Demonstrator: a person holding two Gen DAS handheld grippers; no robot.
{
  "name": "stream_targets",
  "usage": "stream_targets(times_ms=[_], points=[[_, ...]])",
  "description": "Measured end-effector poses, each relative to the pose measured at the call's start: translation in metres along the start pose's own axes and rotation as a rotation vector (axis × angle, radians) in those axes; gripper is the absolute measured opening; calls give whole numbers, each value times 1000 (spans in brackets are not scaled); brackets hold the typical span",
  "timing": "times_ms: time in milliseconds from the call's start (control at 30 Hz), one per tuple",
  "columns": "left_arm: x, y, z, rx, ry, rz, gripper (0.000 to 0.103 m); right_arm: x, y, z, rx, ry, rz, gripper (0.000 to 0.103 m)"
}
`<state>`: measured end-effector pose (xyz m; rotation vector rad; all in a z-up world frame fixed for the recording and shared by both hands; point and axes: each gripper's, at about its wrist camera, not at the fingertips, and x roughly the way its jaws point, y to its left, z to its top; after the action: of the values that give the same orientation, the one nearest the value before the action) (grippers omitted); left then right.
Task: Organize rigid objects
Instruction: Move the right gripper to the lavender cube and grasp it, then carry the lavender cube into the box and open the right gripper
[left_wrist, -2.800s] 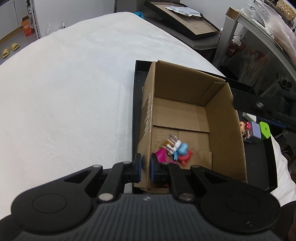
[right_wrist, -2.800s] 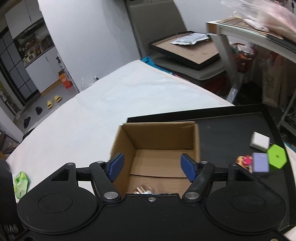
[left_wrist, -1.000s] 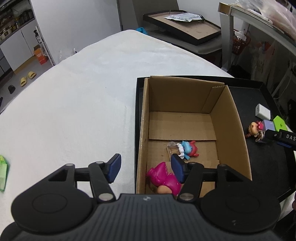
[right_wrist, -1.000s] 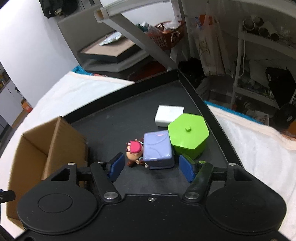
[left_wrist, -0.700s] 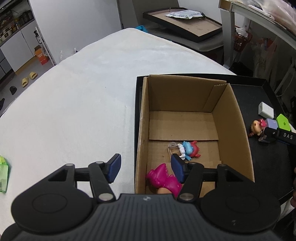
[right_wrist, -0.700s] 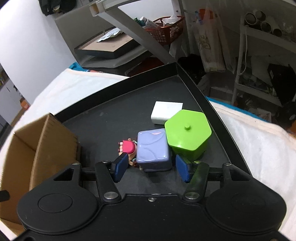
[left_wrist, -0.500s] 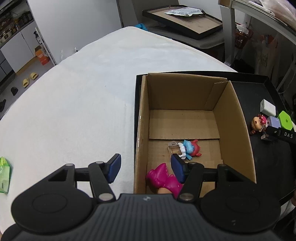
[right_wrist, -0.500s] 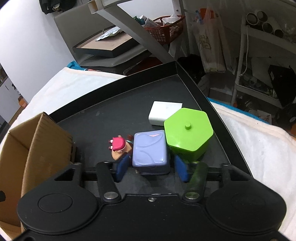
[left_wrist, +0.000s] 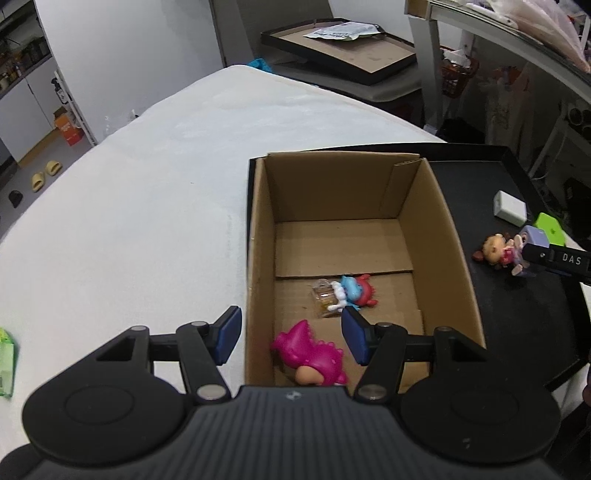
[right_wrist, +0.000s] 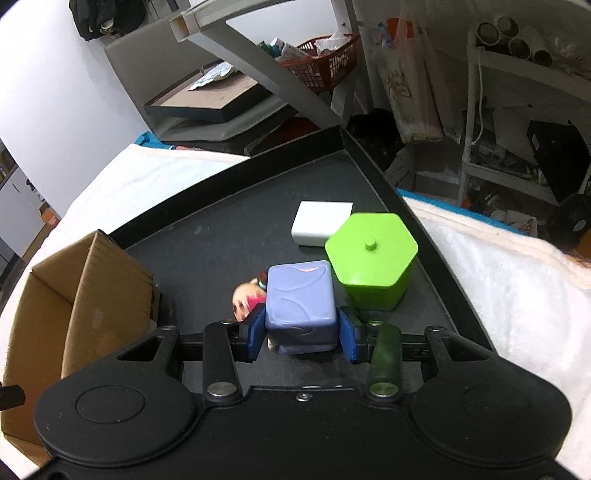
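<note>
- Lavender cube (right_wrist: 300, 301) sits low centre of the right wrist view, on the black tray (right_wrist: 229, 206), between the blue pads of the right gripper (right_wrist: 301, 338).
- Pads stand narrowed against the cube's two side faces; contact looks made, a firm squeeze is not certain.
- Doll figure (right_wrist: 246, 301) lies touching the cube's left side; green hexagonal container (right_wrist: 371, 260) sits just beside it on the right, white block (right_wrist: 321, 222) behind.
- Judgement: close squarely on the flat faces, then lift straight up, so neither neighbour is dragged along.
- Cardboard box (left_wrist: 454, 243), the likely destination, holds a pink dinosaur (left_wrist: 314, 356) and a blue figure (left_wrist: 354, 291).
- Left gripper (left_wrist: 291, 336) hangs wide open over the box's near left wall, holding nothing.
</note>
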<state>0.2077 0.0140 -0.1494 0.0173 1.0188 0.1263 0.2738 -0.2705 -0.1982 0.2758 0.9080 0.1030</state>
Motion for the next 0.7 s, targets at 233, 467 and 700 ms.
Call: stream_targets(times_ms=[233,467,700], points=[[-3,5,-1,-31,-8,-28,58,-14,7,-1,-23,-9,9,40],[-4,16,-1,-82,-17,-40,58,-28,20,1,-71,-21,2,40],[-1,25,-1,-113,-23,-20,58,-40,36,6,-92,-34,-8,40]])
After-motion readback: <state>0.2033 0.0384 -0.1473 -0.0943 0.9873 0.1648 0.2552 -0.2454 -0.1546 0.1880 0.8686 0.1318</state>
